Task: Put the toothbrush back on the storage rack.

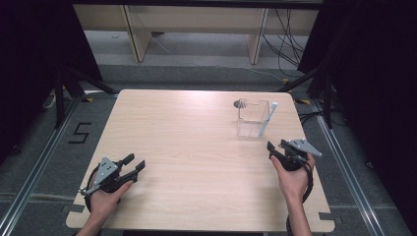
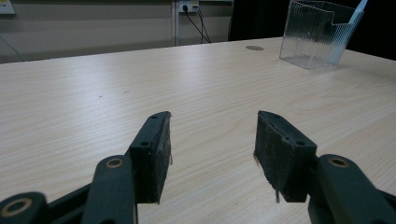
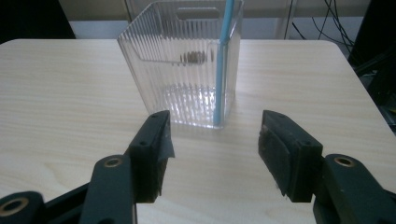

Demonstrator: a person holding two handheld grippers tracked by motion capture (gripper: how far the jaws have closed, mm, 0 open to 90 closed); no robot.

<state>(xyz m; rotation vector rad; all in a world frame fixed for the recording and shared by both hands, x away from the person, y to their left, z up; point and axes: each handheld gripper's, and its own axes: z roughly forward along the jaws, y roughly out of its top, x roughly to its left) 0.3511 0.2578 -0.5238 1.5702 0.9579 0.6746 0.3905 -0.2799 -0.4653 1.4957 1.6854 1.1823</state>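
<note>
Work in hand: the right gripper (image 1: 276, 148) faces a clear ribbed box (image 1: 253, 118) that holds 1 pale blue straw (image 1: 268, 118); these look like the things being worked on.
Progress: early, by my reading. The straw already stands in the box, and nothing is gripped. Whether it is to come out or the box is to be moved, the pictures do not settle.
Left to do: close the gap to the box, then take hold of straw or box.
Box place: far right part of the table (image 1: 196, 147), near the far edge, just beyond the right gripper but apart from it. A small round dark disc (image 1: 240, 103) lies on the table just behind it.
Straw place: inside the box, in its right corner, foot on the box floor, top sticking out above the rim.
Straw axis: long axis close to upright, with a slight tilt; in the high view the top leans toward the far right.
Box axis: upright, open end up, a cut-out handle in its far wall.
Right fingers: wide apart, nothing between them, aimed at the box front.
Left gripper (image 1: 135, 163): near the table's near-left corner, well apart from the box.
Left fingers: wide apart, empty, only bare table ahead.
</note>
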